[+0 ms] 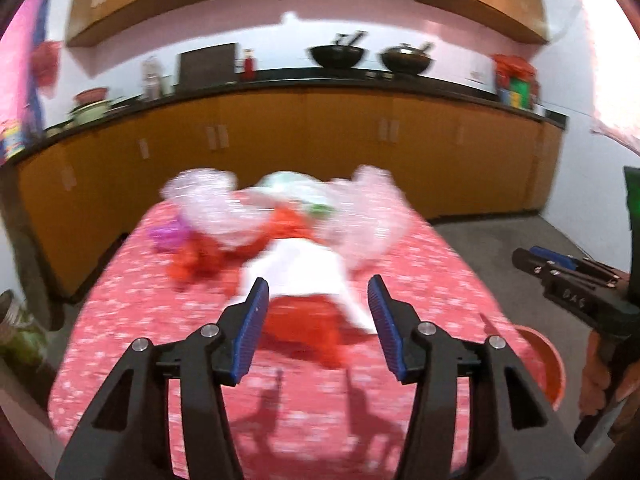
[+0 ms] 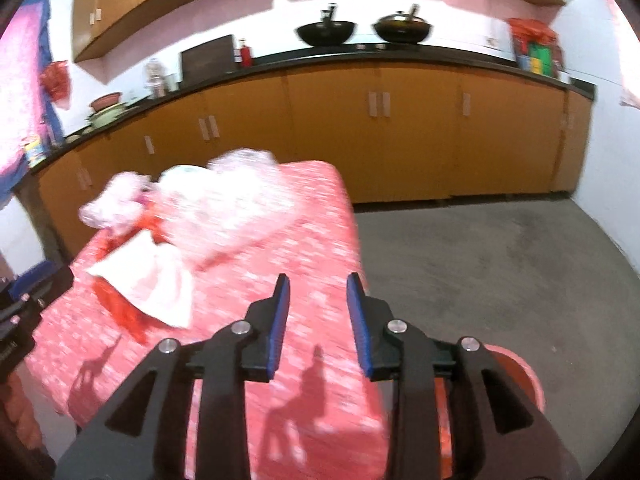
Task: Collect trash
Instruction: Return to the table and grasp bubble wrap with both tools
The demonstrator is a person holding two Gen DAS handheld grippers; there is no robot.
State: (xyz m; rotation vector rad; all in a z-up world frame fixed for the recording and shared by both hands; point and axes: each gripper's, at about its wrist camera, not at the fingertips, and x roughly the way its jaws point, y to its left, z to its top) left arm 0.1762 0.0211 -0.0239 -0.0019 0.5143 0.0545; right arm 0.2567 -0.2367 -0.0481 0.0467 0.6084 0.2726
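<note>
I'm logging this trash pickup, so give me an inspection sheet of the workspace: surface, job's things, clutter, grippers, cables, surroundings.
Surface: table under a red cloth with white speckles, gripper shadows on it.
Job's things: crumpled clear plastic bags, white paper sheet, red plastic scraps, small purple wrapper, all heaped at the far end; orange-red bucket on the floor beside the table.
Clutter: nothing seen beyond the trash.
Grippers: left gripper open and empty; right gripper open and empty, over the table's near edge.
Cables: nothing seen.
Surroundings: orange kitchen cabinets, two black woks on the dark counter, grey floor.
</note>
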